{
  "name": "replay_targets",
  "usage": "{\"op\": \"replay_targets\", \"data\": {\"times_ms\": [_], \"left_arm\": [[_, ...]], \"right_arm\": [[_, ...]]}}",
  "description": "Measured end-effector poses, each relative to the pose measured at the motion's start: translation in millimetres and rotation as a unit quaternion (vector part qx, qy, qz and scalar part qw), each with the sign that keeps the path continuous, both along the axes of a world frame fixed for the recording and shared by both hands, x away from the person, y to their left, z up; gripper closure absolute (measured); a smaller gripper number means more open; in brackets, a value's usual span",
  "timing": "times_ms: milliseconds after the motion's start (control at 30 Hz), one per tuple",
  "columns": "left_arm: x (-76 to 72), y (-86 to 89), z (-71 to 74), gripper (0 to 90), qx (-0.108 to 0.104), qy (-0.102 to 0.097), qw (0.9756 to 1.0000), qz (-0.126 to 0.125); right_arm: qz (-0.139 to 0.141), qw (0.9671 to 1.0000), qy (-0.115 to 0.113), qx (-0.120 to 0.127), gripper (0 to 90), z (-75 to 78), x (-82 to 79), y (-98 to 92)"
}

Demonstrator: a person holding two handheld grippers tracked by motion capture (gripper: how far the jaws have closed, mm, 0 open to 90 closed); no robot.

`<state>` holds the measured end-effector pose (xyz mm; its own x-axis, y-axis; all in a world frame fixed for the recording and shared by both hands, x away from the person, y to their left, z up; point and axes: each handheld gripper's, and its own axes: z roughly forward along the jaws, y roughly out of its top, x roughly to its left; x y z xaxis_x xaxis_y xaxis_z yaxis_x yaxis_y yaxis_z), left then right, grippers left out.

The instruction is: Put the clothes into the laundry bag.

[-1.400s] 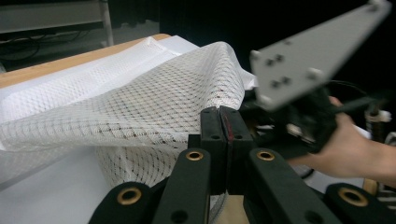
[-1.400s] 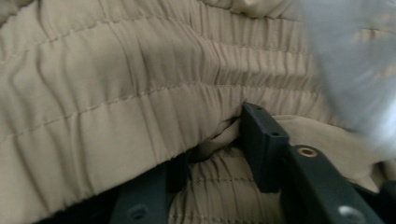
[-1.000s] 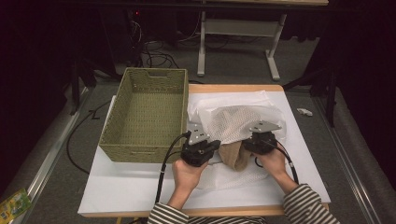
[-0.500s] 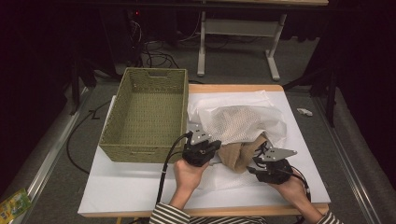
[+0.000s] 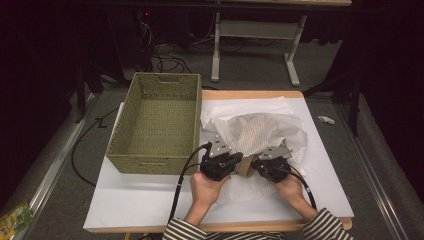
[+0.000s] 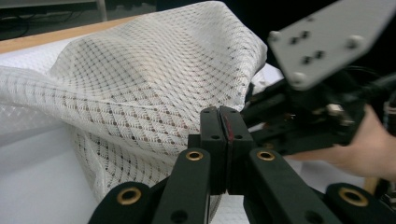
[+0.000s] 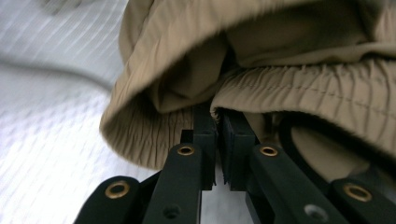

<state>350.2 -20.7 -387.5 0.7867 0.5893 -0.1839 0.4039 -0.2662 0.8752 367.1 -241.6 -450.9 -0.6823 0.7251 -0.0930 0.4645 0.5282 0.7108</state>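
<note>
A white mesh bag (image 5: 250, 132) lies bunched on the white table cover, its mouth toward me. A tan garment (image 5: 246, 166) pokes out of that mouth between the two grippers. My left gripper (image 5: 238, 161) is shut on the edge of the mesh bag (image 6: 140, 84); its jaws (image 6: 226, 116) meet flat and hold the netting up like a tent. My right gripper (image 5: 256, 164) has just been closing. In the right gripper view its jaws (image 7: 218, 122) pinch the elastic hem of the tan garment (image 7: 303, 88). The right gripper (image 6: 303, 126) also faces me in the left gripper view.
A woven green-tan basket (image 5: 120, 150) stands empty at the left of the table, close beside my left hand. The white cover (image 5: 140, 205) reaches the front edge. Desk legs (image 5: 290, 65) and cables (image 5: 165, 55) lie on the floor beyond.
My right gripper drew back toward me and to the right, then came back left to the tan garment and closed on its hem. The left gripper stayed where it was, still shut.
</note>
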Motion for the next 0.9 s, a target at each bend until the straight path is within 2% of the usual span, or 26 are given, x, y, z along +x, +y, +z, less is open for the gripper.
{"op": "replay_targets", "data": {"times_ms": [100, 233, 333, 433, 500, 567, 633, 700, 800, 900], "left_arm": [[-2.7, 0.5, -0.5, 89.4, -0.004, -0.008, 1.0, 0.002], [-4.7, 3.0, -2.9, 89.4, -0.002, -0.006, 1.0, 0.003], [-3.6, 4.1, -6.2, 89.4, -0.002, 0.001, 1.0, 0.006], [-3.4, 4.1, -8.6, 89.4, 0.004, 0.0, 1.0, 0.008], [-3.4, 4.6, -10.3, 89.4, 0.01, -0.001, 0.9999, 0.011], [-2.3, 5.3, -12.2, 89.3, 0.01, 0.002, 0.9999, 0.013], [-1.3, 5.5, -13.0, 89.2, 0.009, 0.004, 0.9999, 0.013], [-1.1, 4.3, -13.4, 89.2, 0.007, 0.004, 0.9999, 0.014], [-0.8, 2.7, -14.2, 89.1, 0.009, 0.005, 0.9999, 0.013], [-0.1, 1.5, -14.9, 89.1, 0.008, 0.006, 0.9999, 0.013]], "right_arm": [[-0.011, 0.9998, -0.015, -0.001, 87.3, 0.0, 12.1, 5.8], [-0.04, 0.9987, -0.03, 0.003, 87.2, -5.0, 32.7, 7.0], [-0.066, 0.9969, -0.038, -0.021, 84.7, -10.5, 47.8, 8.7], [-0.08, 0.9967, -0.003, -0.015, 75.4, -17.2, 58.9, 3.1], [-0.07, 0.9975, 0.007, 0.008, 67.7, -13.3, 52.6, -2.0], [-0.051, 0.9986, 0.008, 0.011, 62.6, -2.8, 36.9, -7.2], [-0.029, 0.9995, -0.006, 0.012, 60.9, 8.5, 18.1, -14.9], [-0.02, 0.9996, -0.015, 0.014, 60.7, 19.8, 0.7, -26.4], [-0.03, 0.9989, -0.033, 0.017, 62.5, 32.7, -17.7, -49.3], [-0.059, 0.9974, -0.04, 0.011, 63.7, 39.6, -23.6, -72.3]]}}
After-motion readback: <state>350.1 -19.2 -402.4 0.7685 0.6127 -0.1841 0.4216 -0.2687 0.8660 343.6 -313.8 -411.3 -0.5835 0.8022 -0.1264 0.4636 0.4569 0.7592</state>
